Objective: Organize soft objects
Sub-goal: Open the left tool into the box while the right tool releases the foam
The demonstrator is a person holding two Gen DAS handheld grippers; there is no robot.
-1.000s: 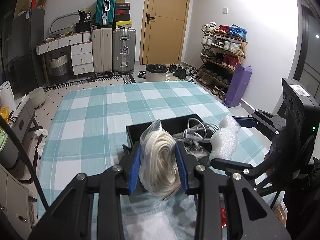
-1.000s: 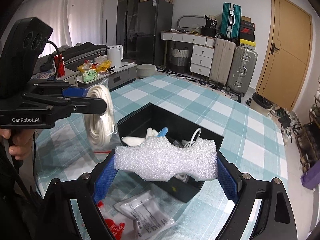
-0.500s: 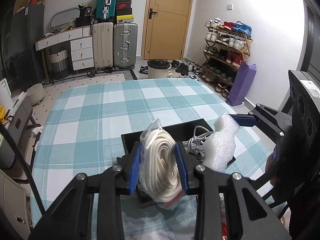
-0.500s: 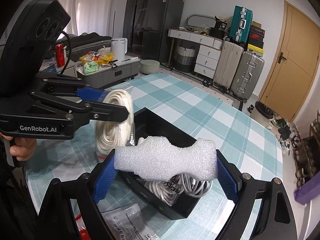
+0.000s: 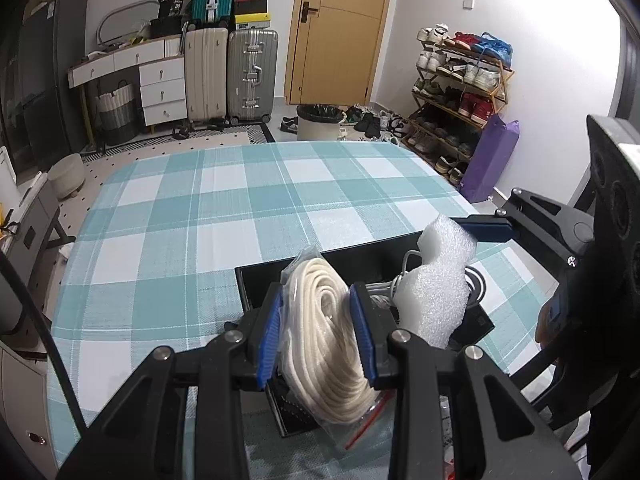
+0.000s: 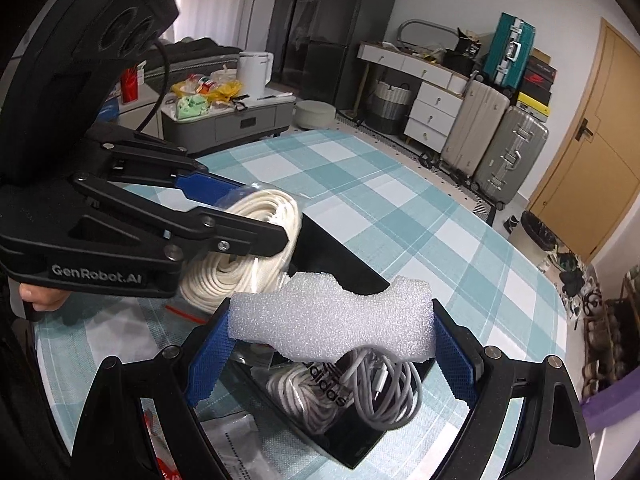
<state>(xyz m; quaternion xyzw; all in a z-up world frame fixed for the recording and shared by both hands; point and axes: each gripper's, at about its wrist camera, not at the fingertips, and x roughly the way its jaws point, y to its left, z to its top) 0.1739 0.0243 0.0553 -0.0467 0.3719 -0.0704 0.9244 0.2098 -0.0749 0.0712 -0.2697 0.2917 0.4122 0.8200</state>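
A coil of cream rope in a clear bag (image 5: pixel 326 344) is pinched between the two blue-padded fingers of the left gripper (image 5: pixel 319 332), the pads pressing on both flat sides of the coil. The bag's lower end, with a red strip, hangs below the fingers. Seen from the right wrist view, the same rope coil (image 6: pixel 244 248) sits between the left gripper's fingers, just beside and above the near rim of a black box (image 6: pixel 340 252).

A block of white foam (image 6: pixel 332 330) with a wavy outline is held crosswise by the right gripper (image 6: pixel 332 344). Its fingers stand wide apart, each blue pad pressing on one end of the foam. In the left wrist view the foam (image 5: pixel 438 280) hangs to the right of the rope, above the box (image 5: pixel 256 284).

Beneath the foam, inside the box, lie bundles of grey and white cables (image 6: pixel 376 392) on a dark item printed with white lettering.

The box rests on a desk covered in a teal and white checked cloth (image 5: pixel 224 216). Below the right fingers, on the cloth, lie clear plastic packets (image 6: pixel 240 440) with printed text.

A hand (image 6: pixel 40 298) grips the left gripper's handle at the left edge of the right wrist view.
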